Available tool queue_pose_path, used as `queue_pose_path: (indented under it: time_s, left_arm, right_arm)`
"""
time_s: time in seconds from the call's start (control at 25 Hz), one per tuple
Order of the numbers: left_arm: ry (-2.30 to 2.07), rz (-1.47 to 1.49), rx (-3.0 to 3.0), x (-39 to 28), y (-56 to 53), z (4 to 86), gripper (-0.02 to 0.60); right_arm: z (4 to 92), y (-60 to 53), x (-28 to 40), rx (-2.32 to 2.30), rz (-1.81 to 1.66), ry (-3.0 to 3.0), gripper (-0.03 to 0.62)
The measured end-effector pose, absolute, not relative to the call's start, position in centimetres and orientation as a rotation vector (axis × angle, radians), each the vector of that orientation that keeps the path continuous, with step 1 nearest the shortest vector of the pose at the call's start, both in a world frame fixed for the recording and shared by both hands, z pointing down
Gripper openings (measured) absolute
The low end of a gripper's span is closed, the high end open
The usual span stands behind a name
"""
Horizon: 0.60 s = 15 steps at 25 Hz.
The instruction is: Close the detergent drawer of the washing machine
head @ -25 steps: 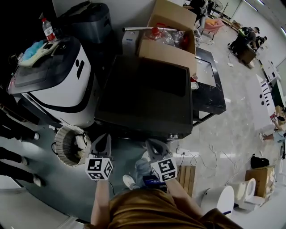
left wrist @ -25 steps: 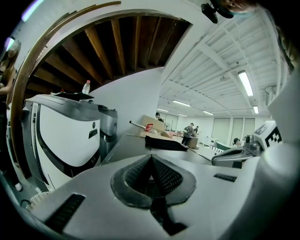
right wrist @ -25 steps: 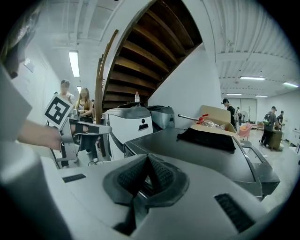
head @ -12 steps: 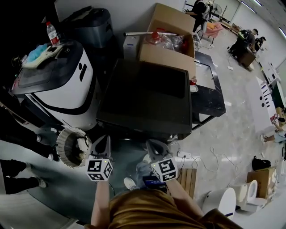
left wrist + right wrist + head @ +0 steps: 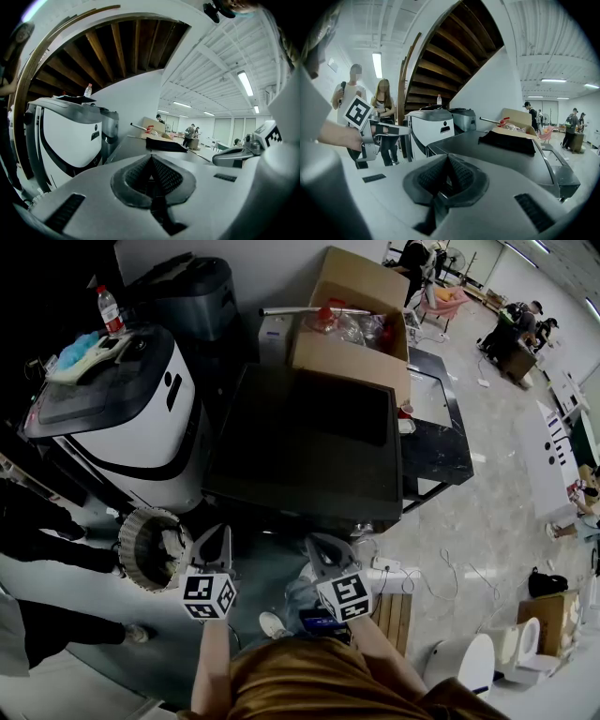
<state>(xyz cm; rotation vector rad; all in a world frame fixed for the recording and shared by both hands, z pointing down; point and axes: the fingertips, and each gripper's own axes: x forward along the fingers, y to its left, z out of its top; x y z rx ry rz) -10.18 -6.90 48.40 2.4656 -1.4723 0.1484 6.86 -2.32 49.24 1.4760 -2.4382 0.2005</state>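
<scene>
The washing machine [image 5: 309,442] is a dark, flat-topped box in the middle of the head view, and its top also shows in the right gripper view [image 5: 497,152]. Its front face is hidden under the near edge, so the detergent drawer is not in sight. My left gripper [image 5: 217,534] hangs just short of the machine's near left corner, shut with nothing in it. My right gripper [image 5: 318,544] hovers beside it near the front edge, also shut and empty. In both gripper views the ribbed pads [image 5: 151,164] [image 5: 448,164] meet at a point.
A white and black machine [image 5: 122,418] with a bottle [image 5: 110,307] on top stands to the left. A wicker basket [image 5: 150,545] sits on the floor by my left gripper. People stand at the far left [image 5: 42,549]. A cardboard box [image 5: 352,329] is behind; cables and a power strip [image 5: 389,566] lie to the right.
Both grippers hold almost the same place. The people at the left edge have shifted, and one now stands closer to the basket.
</scene>
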Motion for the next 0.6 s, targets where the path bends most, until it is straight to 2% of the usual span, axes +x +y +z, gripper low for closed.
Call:
queue_pose_path:
  time_s: [0.6]
  left_arm:
    - [-1.468, 0.163, 2.446, -9.56, -7.33, 49.31, 0.025]
  right_arm:
    - [49.84, -2.57, 7.87, 1.470, 0.214, -2.431, 0.012]
